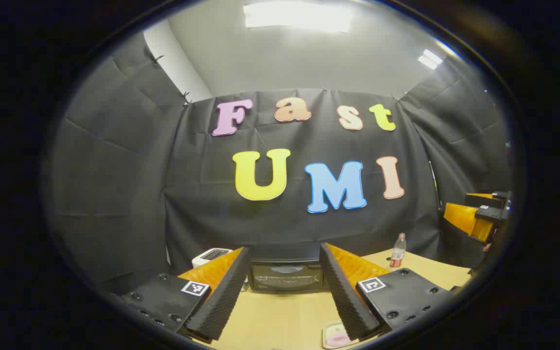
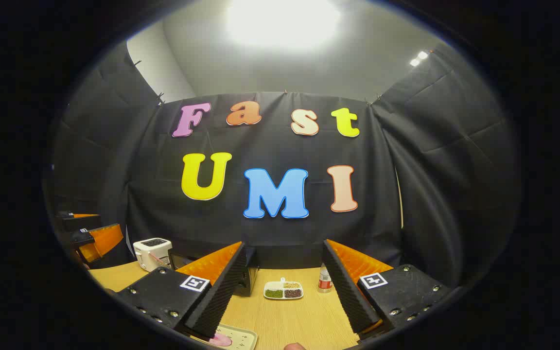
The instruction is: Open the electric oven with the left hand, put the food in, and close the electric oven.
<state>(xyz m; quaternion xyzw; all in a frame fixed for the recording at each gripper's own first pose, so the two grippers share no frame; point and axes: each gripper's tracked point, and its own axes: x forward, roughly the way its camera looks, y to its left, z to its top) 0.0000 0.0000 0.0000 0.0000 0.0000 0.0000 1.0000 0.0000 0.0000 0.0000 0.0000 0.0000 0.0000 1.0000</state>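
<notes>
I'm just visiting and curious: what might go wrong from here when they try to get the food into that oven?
The bottle stands near the oven; a swinging arm might topple it. The food tray sits partly under the left gripper's finger and could be bumped as it moves in.

I'm facing black cloth point(image 1: 197, 204) hung across the back of the booth, and it wraps round both sides, creased and pinned along its top edge. Above it, a pale grey ceiling point(image 1: 309, 58) with a bright light panel point(image 1: 297, 15) glaring down. Below me, a light wooden table point(image 2: 285, 318).
</notes>
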